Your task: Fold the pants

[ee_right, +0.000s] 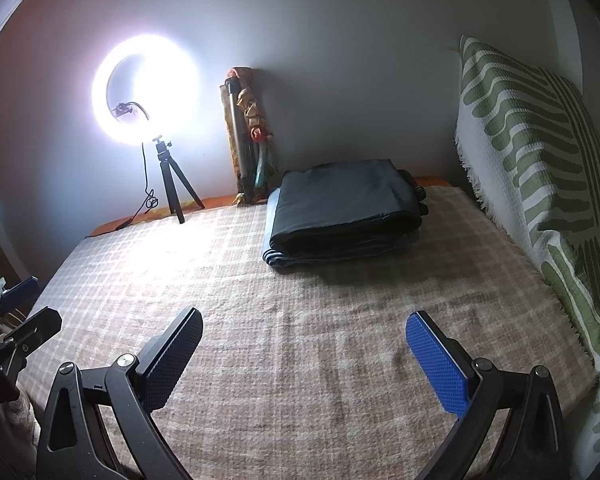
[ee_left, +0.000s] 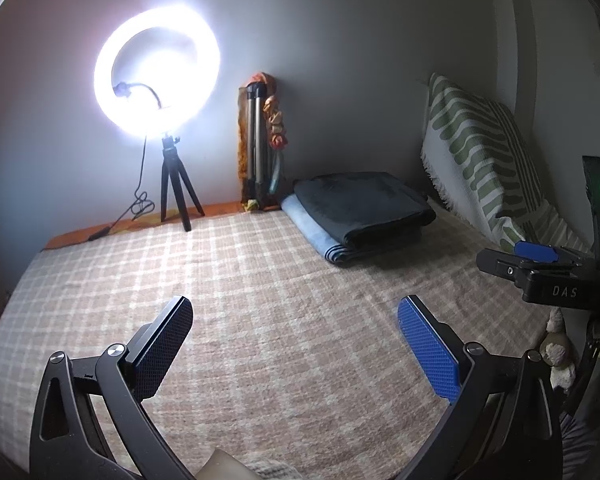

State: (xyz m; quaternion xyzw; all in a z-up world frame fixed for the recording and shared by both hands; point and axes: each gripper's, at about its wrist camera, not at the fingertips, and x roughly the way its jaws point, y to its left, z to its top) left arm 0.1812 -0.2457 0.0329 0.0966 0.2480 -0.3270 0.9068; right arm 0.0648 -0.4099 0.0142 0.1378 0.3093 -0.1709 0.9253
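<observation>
Dark folded pants lie on top of a folded light blue garment at the far side of a bed with a beige checked cover. My left gripper is open and empty, held above the cover well short of the stack. My right gripper is open and empty, also above the cover in front of the stack. The right gripper's body shows at the right edge of the left wrist view. The left gripper shows at the left edge of the right wrist view.
A lit ring light on a small tripod stands at the far left by the wall. A folded tripod with orange cloth leans on the wall. A green-striped cushion stands at the right.
</observation>
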